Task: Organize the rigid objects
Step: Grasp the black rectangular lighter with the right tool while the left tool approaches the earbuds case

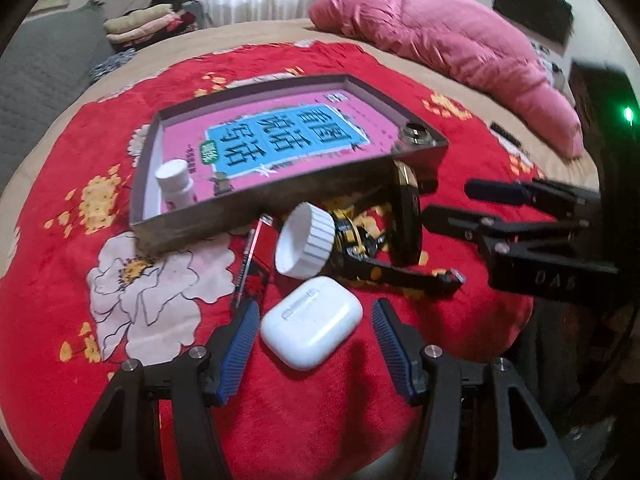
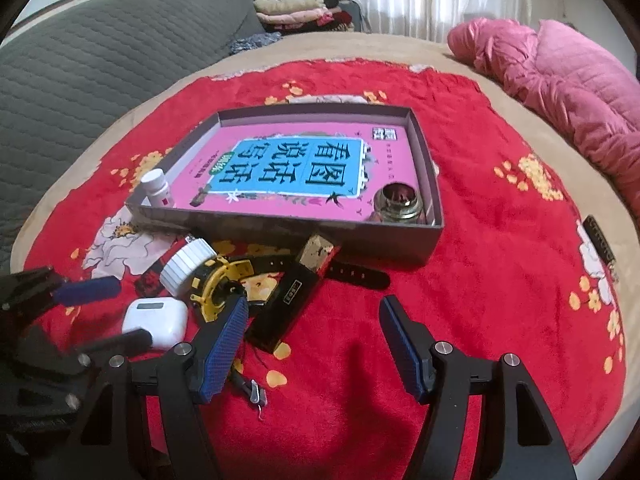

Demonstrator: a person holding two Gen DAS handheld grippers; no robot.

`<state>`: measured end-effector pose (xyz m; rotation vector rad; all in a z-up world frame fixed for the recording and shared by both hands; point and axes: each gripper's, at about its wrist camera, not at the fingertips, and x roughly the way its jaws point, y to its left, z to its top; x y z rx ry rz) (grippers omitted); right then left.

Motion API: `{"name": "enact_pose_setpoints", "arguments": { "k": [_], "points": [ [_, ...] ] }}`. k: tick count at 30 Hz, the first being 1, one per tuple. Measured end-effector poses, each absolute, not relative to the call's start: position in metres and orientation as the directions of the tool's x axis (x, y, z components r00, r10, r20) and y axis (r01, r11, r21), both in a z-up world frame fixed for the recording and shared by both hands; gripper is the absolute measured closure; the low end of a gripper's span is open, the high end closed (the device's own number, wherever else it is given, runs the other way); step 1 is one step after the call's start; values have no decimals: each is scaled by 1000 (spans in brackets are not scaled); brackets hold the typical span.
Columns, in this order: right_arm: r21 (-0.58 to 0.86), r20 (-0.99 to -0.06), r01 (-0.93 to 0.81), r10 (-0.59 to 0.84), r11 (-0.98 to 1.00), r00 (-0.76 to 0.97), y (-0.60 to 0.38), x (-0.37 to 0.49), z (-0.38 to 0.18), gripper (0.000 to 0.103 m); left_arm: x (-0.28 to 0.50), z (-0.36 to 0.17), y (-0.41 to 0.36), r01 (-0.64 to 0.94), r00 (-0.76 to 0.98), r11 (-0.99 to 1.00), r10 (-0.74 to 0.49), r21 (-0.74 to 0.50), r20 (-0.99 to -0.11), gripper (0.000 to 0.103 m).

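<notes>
A shallow grey box [image 1: 224,216] [image 2: 424,152] lies on the red floral blanket, holding a pink book [image 1: 280,140] [image 2: 288,164], a small white bottle [image 1: 176,188] [image 2: 157,190] and a glass ink jar [image 1: 416,136] [image 2: 398,202]. In front of it lie a white earbuds case [image 1: 312,322] [image 2: 156,320], a white-capped jar [image 1: 306,246] [image 2: 188,266], a yellow-black watch [image 1: 360,236] [image 2: 224,284], a black flat case [image 2: 290,300] and a pen [image 1: 246,264]. My left gripper [image 1: 314,312] is open with its jaws on either side of the earbuds case. My right gripper [image 2: 314,308] is open and empty over the blanket.
A pink quilt [image 1: 460,52] [image 2: 568,80] lies at the far right of the bed. A grey sofa [image 2: 100,60] and folded clothes [image 2: 300,12] are at the back left. A small metal clip [image 2: 256,394] lies near the right gripper. A dark comb [image 2: 600,240] is at the right.
</notes>
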<state>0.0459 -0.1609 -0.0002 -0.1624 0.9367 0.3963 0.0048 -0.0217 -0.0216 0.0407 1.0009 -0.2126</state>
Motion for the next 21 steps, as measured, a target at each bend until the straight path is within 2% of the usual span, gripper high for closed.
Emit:
{"name": "enact_pose_setpoints", "arguments": {
  "k": [6, 15, 21],
  "points": [
    [31, -816, -404, 256, 914, 517, -159, 47, -5, 33, 13, -34, -20, 247, 491, 968, -173, -55, -853, 45],
    [48, -831, -391, 254, 919, 495, -158, 53, -13, 33, 26, -49, -6, 288, 422, 940, -296, -183, -857, 43],
    [91, -832, -362, 271, 928, 485, -154, 64, -18, 33, 29, -56, -2, 304, 410, 926, -337, -222, -847, 43]
  ]
}}
